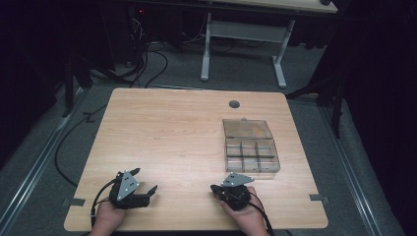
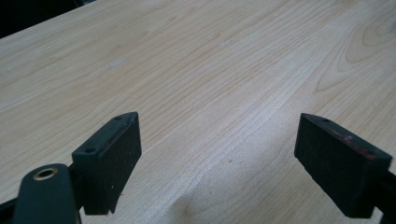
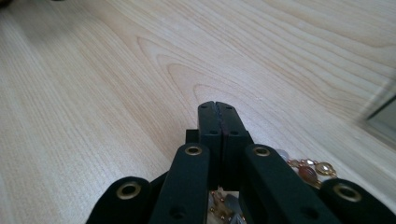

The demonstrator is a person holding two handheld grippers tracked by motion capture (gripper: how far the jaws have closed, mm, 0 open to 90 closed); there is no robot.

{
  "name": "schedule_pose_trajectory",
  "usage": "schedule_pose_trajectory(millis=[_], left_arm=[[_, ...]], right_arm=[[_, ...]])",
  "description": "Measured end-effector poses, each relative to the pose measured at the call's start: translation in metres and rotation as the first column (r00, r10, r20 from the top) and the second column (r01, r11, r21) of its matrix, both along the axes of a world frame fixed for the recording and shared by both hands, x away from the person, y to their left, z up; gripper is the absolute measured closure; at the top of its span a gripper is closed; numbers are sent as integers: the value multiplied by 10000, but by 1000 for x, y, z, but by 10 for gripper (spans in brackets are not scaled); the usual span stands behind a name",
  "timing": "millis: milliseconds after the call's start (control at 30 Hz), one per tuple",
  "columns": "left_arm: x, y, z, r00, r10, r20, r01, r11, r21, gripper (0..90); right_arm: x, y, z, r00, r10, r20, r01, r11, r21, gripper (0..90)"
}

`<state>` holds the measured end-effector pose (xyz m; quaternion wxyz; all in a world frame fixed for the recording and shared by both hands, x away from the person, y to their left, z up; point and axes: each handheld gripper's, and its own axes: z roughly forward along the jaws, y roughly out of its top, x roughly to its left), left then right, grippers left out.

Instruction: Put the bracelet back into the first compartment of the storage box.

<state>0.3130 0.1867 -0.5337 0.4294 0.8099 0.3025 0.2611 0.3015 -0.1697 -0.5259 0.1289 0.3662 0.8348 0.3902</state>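
My table [image 1: 172,128] lies bare ahead of both tools — the clear compartment box [image 1: 250,146] sits just beyond my right gripper [image 3: 218,108], lid flung back, and nothing blocks the way. A beaded chain [image 3: 312,169] with gold links and pale and amber stones lies on the wood beneath that gripper, trailing out to the right of its jaws, which are pressed together; I cannot tell whether they pinch it. My left gripper [image 2: 219,154] rests spread wide over plain wood

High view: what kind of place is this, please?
Probably a lab or recording workroom: a light wooden table on grey carpet, tangled black cables on the floor behind, and a white-legged adjustable desk beyond.
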Motion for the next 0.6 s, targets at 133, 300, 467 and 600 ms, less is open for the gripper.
schedule_pose_trajectory(millis=[133,300,467,600], left_arm=[[0,0,0,10000,-9,18,9,10000,-37,154],[0,0,0,10000,-8,25,8,10000,-50,154],[0,0,0,10000,6,10,-6,10000,-48,154],[0,0,0,10000,11,16,-11,10000,-44,154]], right_arm=[[1,0,-1,9999,-32,-132,29,9999,-166,900],[-4,-6,-3,9997,-50,-225,47,9999,-123,900],[-18,-18,-2,9995,-116,-299,113,9999,-107,900],[-24,-24,-1,9992,-180,-350,175,9997,-147,900]])
